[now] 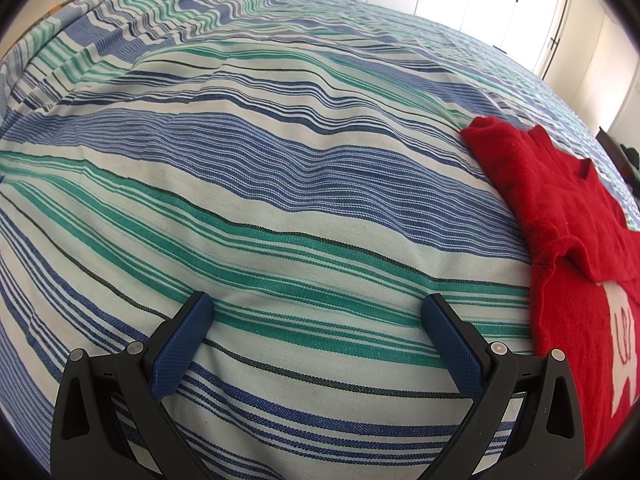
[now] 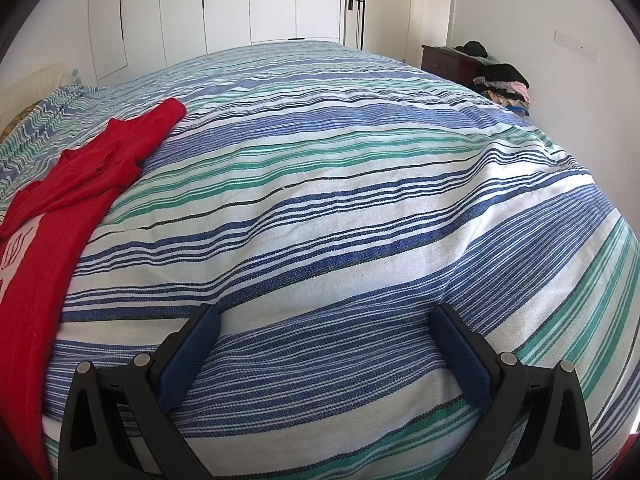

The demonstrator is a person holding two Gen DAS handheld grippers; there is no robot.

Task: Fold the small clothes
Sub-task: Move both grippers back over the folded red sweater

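Note:
A small red knit sweater (image 1: 560,216) with a white patch on its front lies on the striped bedspread (image 1: 280,160), with one sleeve folded across the chest. It is at the right edge of the left wrist view and the left edge of the right wrist view (image 2: 60,208). My left gripper (image 1: 318,304) is open and empty over bare bedspread, left of the sweater. My right gripper (image 2: 326,316) is open and empty over the bedspread (image 2: 360,200), right of the sweater. Neither touches the sweater.
White wardrobe doors (image 2: 224,4) stand beyond the bed. A dark nightstand (image 2: 448,60) and a pile of clothes (image 2: 504,84) sit at the far right. A pillow (image 2: 44,80) lies at the bed's far left.

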